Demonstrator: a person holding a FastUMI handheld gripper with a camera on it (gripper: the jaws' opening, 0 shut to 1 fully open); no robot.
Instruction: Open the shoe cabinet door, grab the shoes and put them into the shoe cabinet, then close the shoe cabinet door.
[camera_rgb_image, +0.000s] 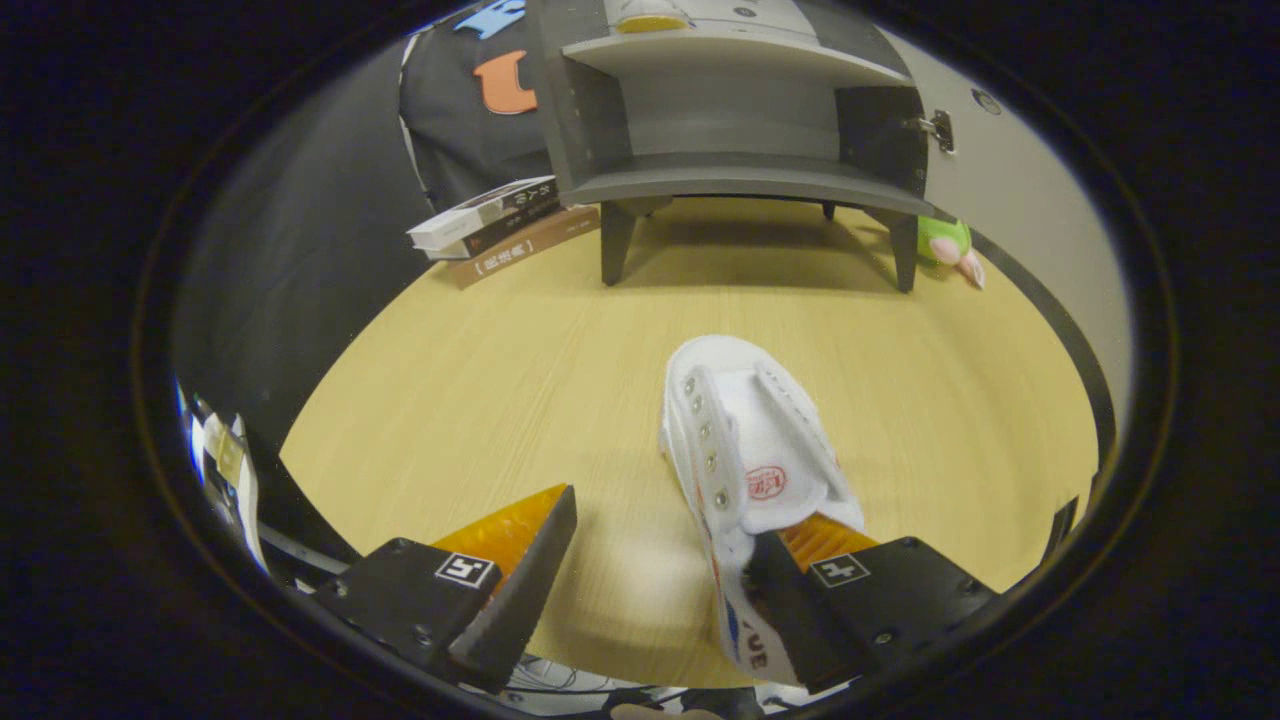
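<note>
1. The gripper (655, 560) is being held low over the wooden tabletop (480, 400), with its two fingers spread well apart.
2. A white canvas sneaker (745, 450) is lying on the tabletop, toe pointing toward the shoe cabinet (730, 130) and heel toward the gripper.
3. The sneaker's heel end is being touched by the right finger, which seems to be sitting inside the shoe opening; the left finger is standing clear of the sneaker, with bare tabletop between them. Nothing is being clamped by both fingers.
4. The grey shoe cabinet is standing on short legs at the far side of the tabletop, well beyond the sneaker, with its shelves exposed and its door (1010, 190) swung open to the right.
5. A stack of books (500, 225) is lying just left of the cabinet.
6. A green plush toy (945, 245) is lying beside the cabinet's right front leg.
</note>
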